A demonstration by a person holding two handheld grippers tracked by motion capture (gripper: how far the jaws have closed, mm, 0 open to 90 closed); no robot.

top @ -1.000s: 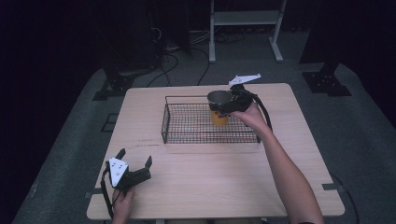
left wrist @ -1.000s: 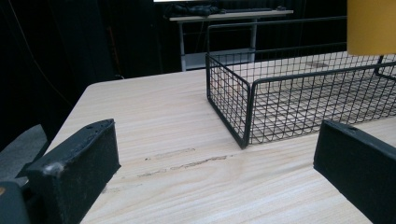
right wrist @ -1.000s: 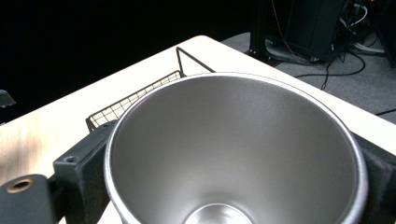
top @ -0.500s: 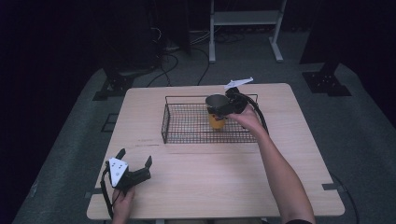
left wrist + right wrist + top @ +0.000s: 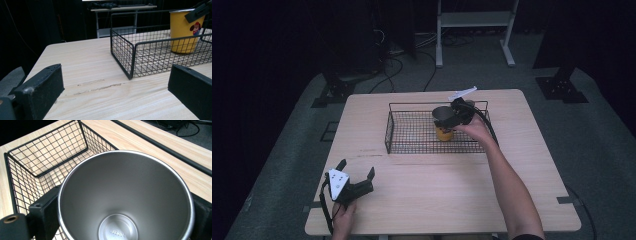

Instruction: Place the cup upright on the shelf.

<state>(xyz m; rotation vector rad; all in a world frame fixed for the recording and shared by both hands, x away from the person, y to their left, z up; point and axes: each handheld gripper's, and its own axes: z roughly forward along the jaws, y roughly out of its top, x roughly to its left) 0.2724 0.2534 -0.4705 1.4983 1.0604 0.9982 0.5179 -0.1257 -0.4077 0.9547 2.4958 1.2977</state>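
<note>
A: What's the biggest thing here?

B: The table [image 5: 432, 200], pale wood grain, with a few dark scuff marks near its middle. On its far half sits a black wire basket [image 5: 412, 132], rectangular and open on top, with a fine mesh floor and sides.

A: And in the basket?

B: A cup [image 5: 183, 30], standing upright on the mesh at the basket's right end. It's yellow outside, with a small cartoon figure in a red hat printed on its side. The rim is silvery, and in the right gripper view the inside is bare brushed steel, narrowing to a round bottom with small stamped lettering I can't read.

A: What has hold of it?

B: The right gripper [image 5: 455, 116]. Its two black jaws sit against opposite sides of the cup just under the rim, clamped on it.

A: The other one?

B: The left gripper [image 5: 357, 182] is at the table's near left corner, well apart from the basket, jaws spread wide with nothing between them.
</note>
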